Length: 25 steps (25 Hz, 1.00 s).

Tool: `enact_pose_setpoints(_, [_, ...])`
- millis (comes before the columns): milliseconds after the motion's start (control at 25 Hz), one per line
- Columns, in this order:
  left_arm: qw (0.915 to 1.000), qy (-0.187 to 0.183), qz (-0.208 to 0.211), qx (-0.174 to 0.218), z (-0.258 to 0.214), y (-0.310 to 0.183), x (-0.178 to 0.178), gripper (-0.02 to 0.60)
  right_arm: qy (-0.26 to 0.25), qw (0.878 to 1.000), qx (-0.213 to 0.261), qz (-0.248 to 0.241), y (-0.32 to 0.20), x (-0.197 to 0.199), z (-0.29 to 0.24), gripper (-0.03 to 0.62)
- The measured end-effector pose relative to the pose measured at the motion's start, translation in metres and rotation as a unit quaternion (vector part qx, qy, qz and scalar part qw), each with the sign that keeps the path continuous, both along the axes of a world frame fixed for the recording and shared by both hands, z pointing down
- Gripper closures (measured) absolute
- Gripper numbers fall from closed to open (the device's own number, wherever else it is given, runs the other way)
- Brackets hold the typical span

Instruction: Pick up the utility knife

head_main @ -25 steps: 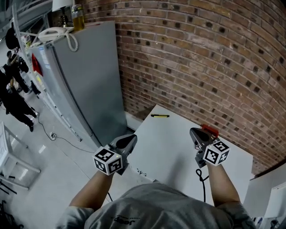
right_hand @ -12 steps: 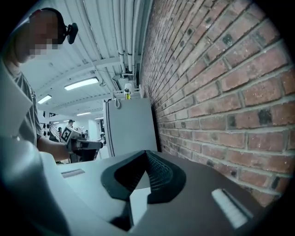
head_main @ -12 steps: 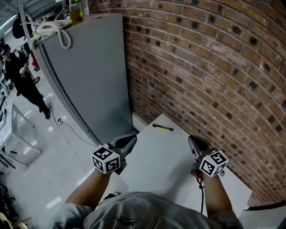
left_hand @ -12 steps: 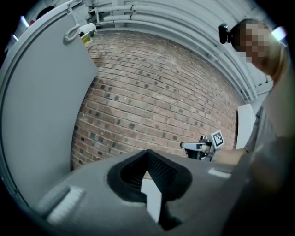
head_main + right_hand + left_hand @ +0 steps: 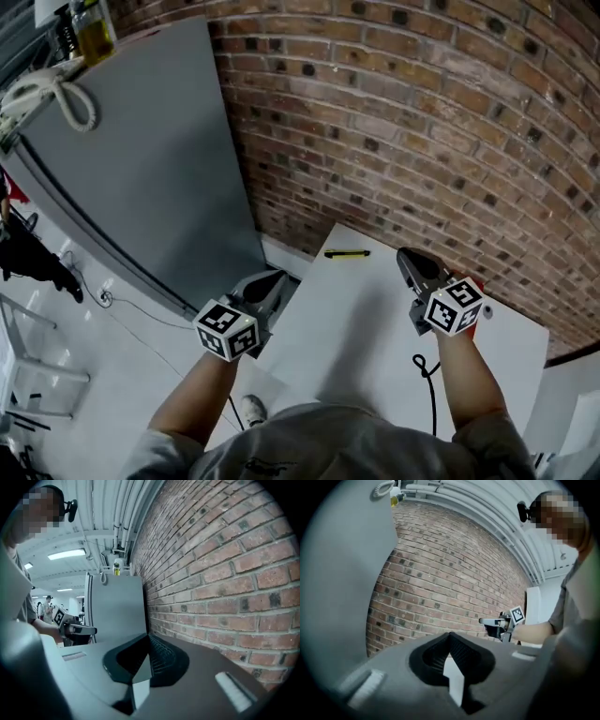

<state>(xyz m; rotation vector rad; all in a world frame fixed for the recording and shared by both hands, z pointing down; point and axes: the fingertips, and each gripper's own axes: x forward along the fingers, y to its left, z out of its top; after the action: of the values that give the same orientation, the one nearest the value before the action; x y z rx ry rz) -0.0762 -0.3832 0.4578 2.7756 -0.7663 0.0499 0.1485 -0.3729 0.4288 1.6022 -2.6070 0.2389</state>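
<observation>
The utility knife (image 5: pixel 339 253), slim and yellow and black, lies on the white table (image 5: pixel 356 328) near its far edge by the brick wall. My left gripper (image 5: pixel 273 279) hangs over the table's left edge, short of the knife, its jaws shut on nothing. My right gripper (image 5: pixel 406 256) is over the table just right of the knife and slightly above it, also shut and empty. In the left gripper view the closed jaws (image 5: pixel 450 635) point at the brick wall, with the right gripper (image 5: pixel 497 622) off to the side. The right gripper view shows shut jaws (image 5: pixel 149 638) and the left gripper (image 5: pixel 77 630).
A tall grey cabinet (image 5: pixel 150 159) stands left of the table against the brick wall (image 5: pixel 422 122). A red object (image 5: pixel 475 281) peeks out behind the right gripper. A black cable (image 5: pixel 427 367) lies on the table near my right arm. A person (image 5: pixel 33 258) stands far left on the floor.
Both grippers have moved forward toward the brick wall and the knife, staying shut. The right gripper now sits beside the knife rather than well behind it.
</observation>
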Motion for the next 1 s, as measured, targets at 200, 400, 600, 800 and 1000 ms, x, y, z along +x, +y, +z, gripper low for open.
enact_pose_setpoints(200, [0.9995, -0.015, 0.022, 0.017, -0.010, -0.005, 0.005, 0.582, 0.015, 1.000, -0.004, 0.004, -0.003, -0.007, -0.011, 0.585])
enact_pose_setpoints(400, [0.9996, -0.005, 0.021, 0.017, -0.024, -0.009, 0.015, 0.581, 0.017, 1.000, -0.006, 0.004, -0.006, 0.004, -0.015, 0.585])
enact_pose_setpoints(600, [0.9995, -0.008, 0.019, 0.026, -0.029, -0.018, 0.022, 0.581, 0.013, 1.000, -0.012, 0.011, -0.009, 0.016, -0.007, 0.585])
enact_pose_setpoints(800, [0.9982, -0.030, 0.048, 0.020, -0.020, -0.028, 0.034, 0.505, 0.011, 1.000, -0.014, 0.006, -0.009, 0.018, -0.002, 0.585])
enact_pose_setpoints(1000, [0.9867, -0.122, 0.101, 0.038, 0.007, -0.047, 0.059, 0.417, 0.013, 1.000, -0.020, 0.006, -0.016, 0.026, 0.010, 0.585])
